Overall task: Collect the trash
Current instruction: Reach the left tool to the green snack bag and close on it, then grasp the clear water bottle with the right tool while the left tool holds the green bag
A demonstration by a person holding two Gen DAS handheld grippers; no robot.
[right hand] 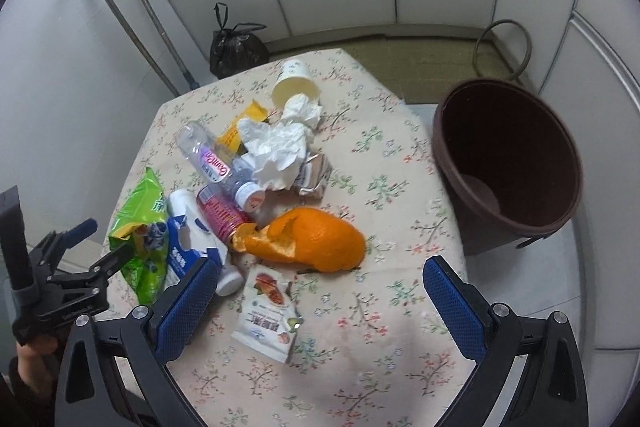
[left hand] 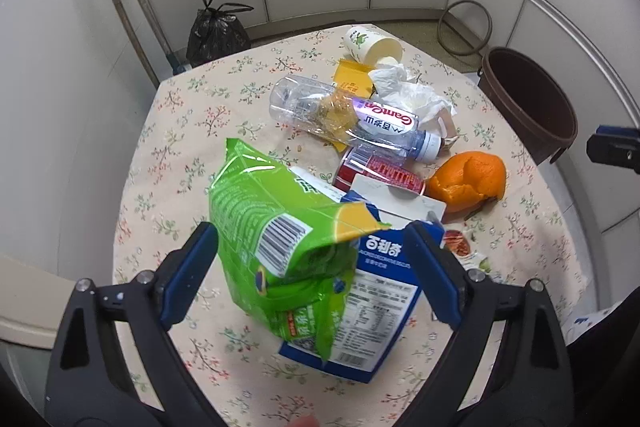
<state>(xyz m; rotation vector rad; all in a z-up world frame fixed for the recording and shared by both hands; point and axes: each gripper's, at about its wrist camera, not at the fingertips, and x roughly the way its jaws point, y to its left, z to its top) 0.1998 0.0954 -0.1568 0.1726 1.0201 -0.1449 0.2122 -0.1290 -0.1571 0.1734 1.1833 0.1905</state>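
Nearest my left gripper [left hand: 310,263] lies the green bag [left hand: 280,227], draped over the blue carton [left hand: 372,291]; both sit between the spread jaws, and neither pad presses on them. I take the orange peel [right hand: 312,239] as the landmark for all positions.

My right gripper [right hand: 320,303] stands released, jaws wide and holding nothing, over the tablecloth [right hand: 380,307] just in front of the peel. A white snack packet [right hand: 268,315] lies flat between its jaws, untouched.

Left of the peel:
- red can [right hand: 222,213], on its side, touching the peel
- carton and green bag, further left

Behind the peel:
- clear bottle [right hand: 218,161], on its side, its cap end toward the peel
- crumpled tissue [right hand: 276,143]
- yellow wrapper [right hand: 244,125]
- paper cup [right hand: 294,83], tipped over, farthest back

Right of the peel, off the table edge, stands the brown bin [right hand: 508,163], tilted, its mouth toward me. Far behind the peel, a tied black bag [right hand: 236,47] sits on the floor by the wall.
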